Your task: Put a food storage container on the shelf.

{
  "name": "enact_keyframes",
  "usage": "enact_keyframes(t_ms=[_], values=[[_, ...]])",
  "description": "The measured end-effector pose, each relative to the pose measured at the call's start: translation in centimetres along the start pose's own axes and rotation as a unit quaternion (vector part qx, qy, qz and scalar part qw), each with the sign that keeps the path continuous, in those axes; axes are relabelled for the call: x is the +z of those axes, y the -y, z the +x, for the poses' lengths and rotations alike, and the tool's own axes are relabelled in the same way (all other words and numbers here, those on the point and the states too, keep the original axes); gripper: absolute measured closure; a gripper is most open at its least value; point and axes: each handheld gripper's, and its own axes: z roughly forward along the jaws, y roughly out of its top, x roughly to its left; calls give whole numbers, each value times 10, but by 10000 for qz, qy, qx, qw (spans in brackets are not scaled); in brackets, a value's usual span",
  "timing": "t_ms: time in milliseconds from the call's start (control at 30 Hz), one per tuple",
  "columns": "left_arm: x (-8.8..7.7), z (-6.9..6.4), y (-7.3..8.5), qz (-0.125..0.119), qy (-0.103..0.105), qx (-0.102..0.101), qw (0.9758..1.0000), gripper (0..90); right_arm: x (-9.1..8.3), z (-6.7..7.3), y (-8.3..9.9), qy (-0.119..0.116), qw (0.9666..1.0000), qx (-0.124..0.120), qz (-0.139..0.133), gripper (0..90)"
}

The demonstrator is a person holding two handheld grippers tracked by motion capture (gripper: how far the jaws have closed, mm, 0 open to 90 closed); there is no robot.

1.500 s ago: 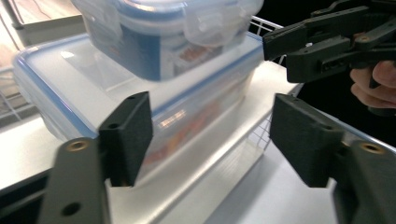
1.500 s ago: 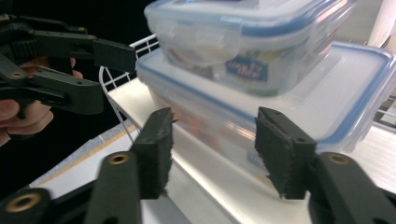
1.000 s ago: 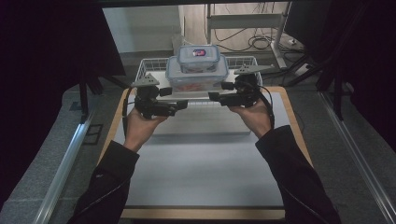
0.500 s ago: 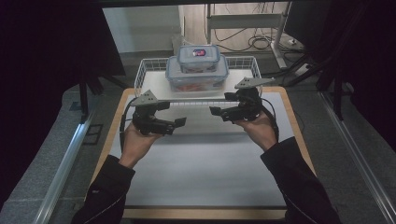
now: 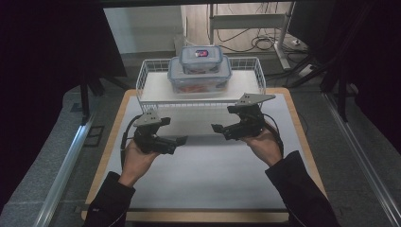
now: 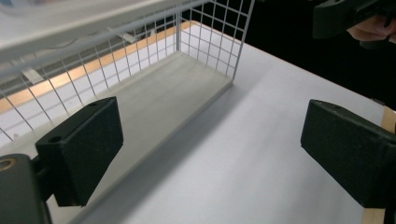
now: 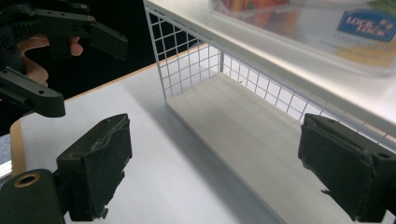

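Two clear lidded food containers stand stacked on the top shelf of a white wire rack (image 5: 150, 92), a small one (image 5: 200, 59) on a larger one (image 5: 199, 79). My left gripper (image 5: 179, 140) hovers over the white mat in front of the rack's left half. Its jaws have just been opening and nothing is between them (image 6: 212, 149). My right gripper (image 5: 218, 128) hovers in front of the rack's right half. Its jaws too have just been opening and are empty (image 7: 219, 172). In the right gripper view the larger container (image 7: 327, 32) sits up on the shelf.
The rack's lower shelf (image 6: 154, 98) is bare wood under the wire mesh. A white mat (image 5: 213, 175) covers the wooden board between me and the rack. Dark curtains flank the table, and cables lie on the floor behind it.
Both grippers have drawn back from the sides of the larger container, toward the person and lower. Their jaws stand wider. The stacked containers stay on the rack.
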Motion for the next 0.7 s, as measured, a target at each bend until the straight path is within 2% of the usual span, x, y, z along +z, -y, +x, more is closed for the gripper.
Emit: enact_keyframes(t_ms=[333,600,700], values=[[1,-9,23,70,-78,19,9999,43,-4,8,18,77,9999,-132,47,69],[3,-14,37,95,-169,19,9998,37,-4,8,34,69,9999,-97,110,46],[3,-16,45,102,-177,-12,9998,36,-6,7,43,41,10000,17,71,29]])
